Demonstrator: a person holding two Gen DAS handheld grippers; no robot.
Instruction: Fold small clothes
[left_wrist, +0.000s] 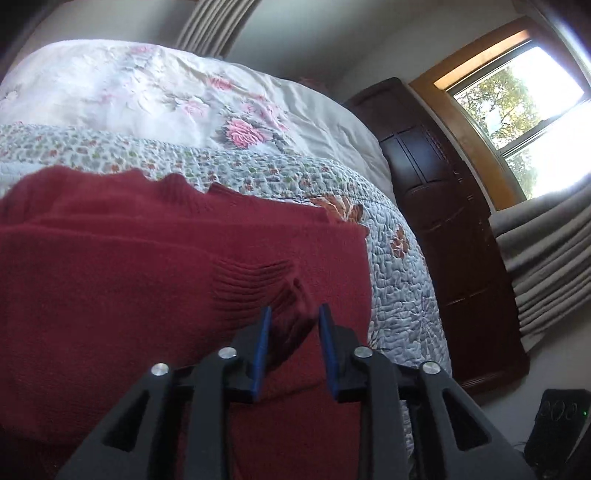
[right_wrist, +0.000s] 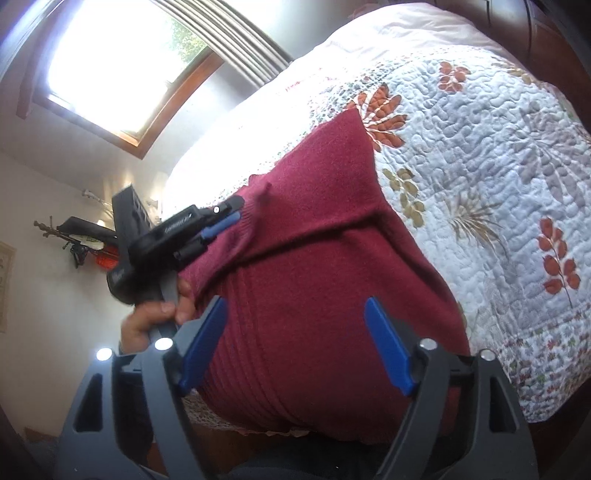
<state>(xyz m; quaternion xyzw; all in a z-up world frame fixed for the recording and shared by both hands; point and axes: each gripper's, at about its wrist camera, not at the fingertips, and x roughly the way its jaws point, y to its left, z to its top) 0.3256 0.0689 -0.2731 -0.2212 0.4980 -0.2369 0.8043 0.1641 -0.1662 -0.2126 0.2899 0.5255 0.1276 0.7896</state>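
Fold in progress on a red knit sweater (left_wrist: 147, 258), which lay on the quilted floral bedspread (left_wrist: 399, 258) at the near edge of the bed, part of it hanging over that edge. The left tongs (left_wrist: 294, 314) stood at the sweater's ribbed cuff (left_wrist: 255, 284), their blue pads part-way closed with a bunch of the cuff fabric between them; whether the pads actually pinched it cannot be told from the left wrist view. In the right wrist view the same tongs, held by a hand (right_wrist: 155, 314), met the sweater's left edge. The right tongs (right_wrist: 295, 306) were spread wide above the ribbed hem (right_wrist: 295, 369), gripping nothing. Judged step: a sleeve being carried inward across the body of the sweater. The next move would call for laying the cuff flat on the sweater, then releasing it, while the right tongs close on the hem for the lengthwise fold.
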